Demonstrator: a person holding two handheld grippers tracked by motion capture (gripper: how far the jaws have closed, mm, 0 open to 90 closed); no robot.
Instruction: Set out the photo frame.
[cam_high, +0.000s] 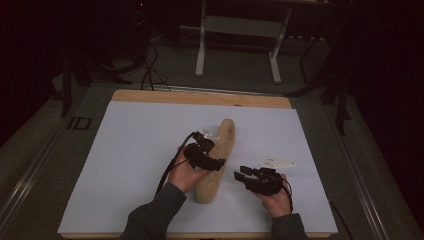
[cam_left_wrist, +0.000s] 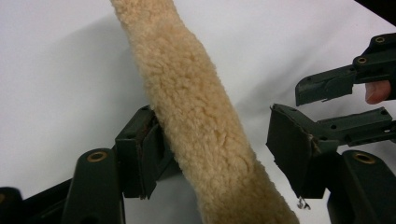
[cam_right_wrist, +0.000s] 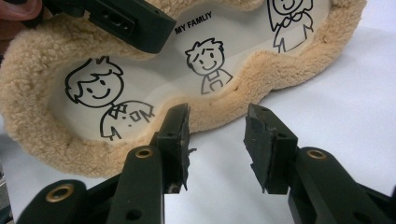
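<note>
Fleecy cushion (cam_high: 216, 159) stands on edge mid-counter (cam_high: 125, 165); left gripper (cam_high: 214, 163) open astride it, right gripper (cam_high: 243, 175) open beside, bare counter all round.

The high view looks forward and down from above the person's side onto the white table cover (cam_high: 130, 165), far enough back to take in the whole sheet, the floor beyond and a white table frame (cam_high: 240, 35) at the back. The left gripper view rides on the left gripper (cam_high: 212, 159) and looks along its jaws, very close to the fleecy rim of the plush picture frame (cam_left_wrist: 201, 121), with the right gripper (cam_left_wrist: 327, 105) farther off at its right edge. The right gripper view looks along the right gripper's (cam_right_wrist: 217, 140) jaws toward the frame's printed face (cam_right_wrist: 154, 84), close up. All three views share the frame and the white cover.
</note>
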